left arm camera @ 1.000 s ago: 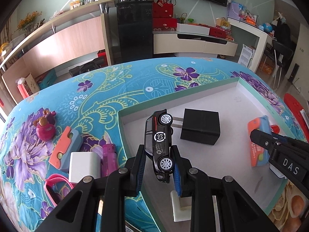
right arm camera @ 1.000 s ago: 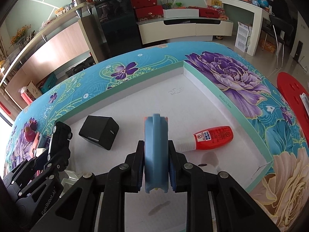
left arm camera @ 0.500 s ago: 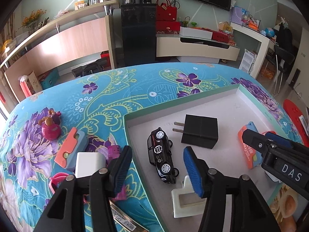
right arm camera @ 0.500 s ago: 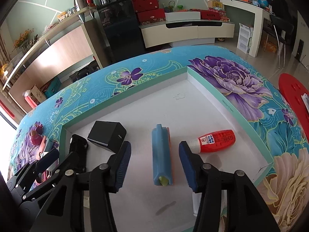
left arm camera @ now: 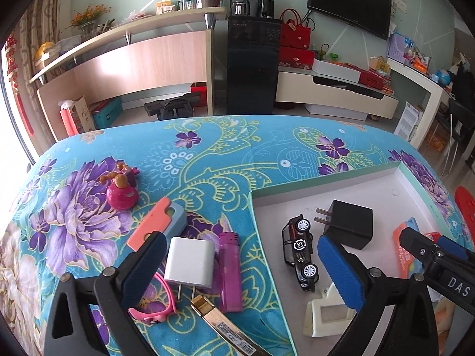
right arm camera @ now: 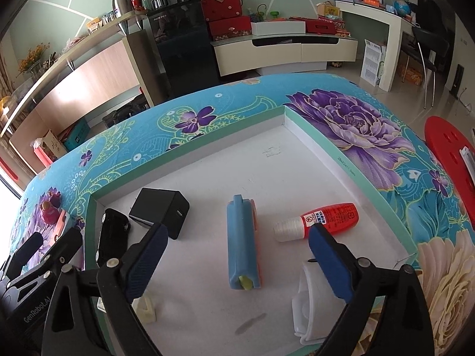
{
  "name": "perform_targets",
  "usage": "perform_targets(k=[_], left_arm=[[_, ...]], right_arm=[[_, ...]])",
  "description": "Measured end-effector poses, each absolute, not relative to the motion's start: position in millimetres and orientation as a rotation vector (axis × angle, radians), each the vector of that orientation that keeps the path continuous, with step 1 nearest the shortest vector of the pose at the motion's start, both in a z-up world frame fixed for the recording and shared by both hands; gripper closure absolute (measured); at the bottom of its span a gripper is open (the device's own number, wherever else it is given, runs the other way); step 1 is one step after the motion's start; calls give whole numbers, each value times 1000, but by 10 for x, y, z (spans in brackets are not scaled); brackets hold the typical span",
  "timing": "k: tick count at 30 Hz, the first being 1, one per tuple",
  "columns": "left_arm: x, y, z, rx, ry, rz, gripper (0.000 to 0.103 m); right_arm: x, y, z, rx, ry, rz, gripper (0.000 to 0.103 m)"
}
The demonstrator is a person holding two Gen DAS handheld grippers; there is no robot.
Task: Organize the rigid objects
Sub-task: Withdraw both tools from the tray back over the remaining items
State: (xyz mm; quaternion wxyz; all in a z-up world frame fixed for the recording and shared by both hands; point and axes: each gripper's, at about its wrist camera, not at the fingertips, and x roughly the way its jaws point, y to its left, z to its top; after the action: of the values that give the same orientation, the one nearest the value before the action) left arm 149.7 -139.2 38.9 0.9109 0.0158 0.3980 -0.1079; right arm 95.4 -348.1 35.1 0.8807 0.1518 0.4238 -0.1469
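A shallow white tray with a green rim (left arm camera: 267,191) (right arm camera: 190,151) holds a black toy car (left arm camera: 299,247) (right arm camera: 112,240), a black plug adapter (left arm camera: 348,224) (right arm camera: 161,207), a blue and orange case (right arm camera: 242,244) (left arm camera: 405,250), a red bottle (right arm camera: 326,218) and a cream plastic piece (left arm camera: 326,316). My left gripper (left arm camera: 240,267) is open and empty above the tray's left rim. My right gripper (right arm camera: 234,258) is open and empty, its jaws on either side of the blue case. Outside the tray lie a white charger (left arm camera: 190,262), a pink lighter (left arm camera: 228,267), another blue-orange case (left arm camera: 160,225) and a pink doll (left arm camera: 121,191).
The table has a floral blue cloth (left arm camera: 207,154). Pink glasses (left arm camera: 160,311) and a gold-tipped stick (left arm camera: 219,320) lie at the front left. A white cap (right arm camera: 308,305) lies in the tray's front right. Furniture stands beyond the table's far edge.
Both grippers opened and drew back. The left let go of the toy car and the right let go of the blue case; both now lie in the tray. The left view swung left.
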Motion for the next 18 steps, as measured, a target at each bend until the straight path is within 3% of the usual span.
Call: perform_targets(k=[18], left_arm=[[1390,-989,470,-21,818,-142,0]], right_arm=[[959,-3373,464,277,819,-355,7]])
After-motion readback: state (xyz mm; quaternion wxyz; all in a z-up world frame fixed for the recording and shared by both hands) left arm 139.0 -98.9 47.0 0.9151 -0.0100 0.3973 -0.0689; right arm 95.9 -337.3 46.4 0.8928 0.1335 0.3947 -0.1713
